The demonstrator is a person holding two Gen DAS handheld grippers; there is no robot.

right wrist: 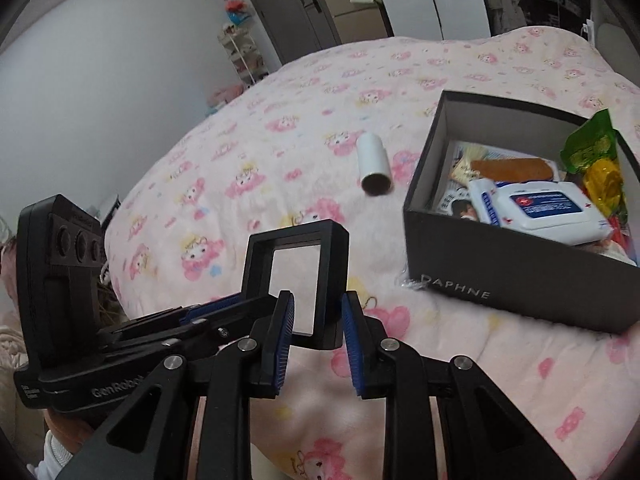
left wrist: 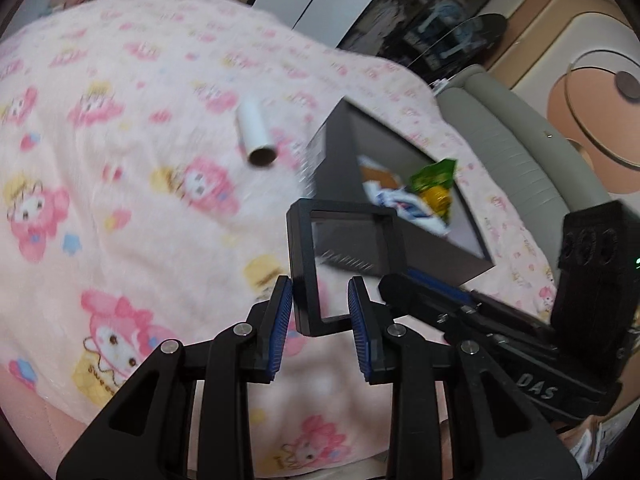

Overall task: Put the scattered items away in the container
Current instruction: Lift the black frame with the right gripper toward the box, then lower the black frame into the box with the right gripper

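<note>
A black square frame with a clear middle (left wrist: 344, 268) (right wrist: 298, 276) is held above the pink bedspread between both grippers. My left gripper (left wrist: 322, 312) is shut on its lower edge. My right gripper (right wrist: 318, 322) is shut on the frame's lower right side. The dark "Daphne" box (left wrist: 400, 196) (right wrist: 512, 264) stands just beyond, holding a white wipes pack (right wrist: 544, 208), a green and yellow snack bag (right wrist: 596, 160) and other items. A white roll with a cardboard core (left wrist: 256, 132) (right wrist: 374, 166) lies on the bedspread left of the box.
The bed has a pink cartoon-print blanket (left wrist: 120, 160) (right wrist: 280, 128). A grey padded headboard (left wrist: 520, 152) lies beyond the box. A wardrobe and shelves (right wrist: 288, 12) stand past the bed's far side.
</note>
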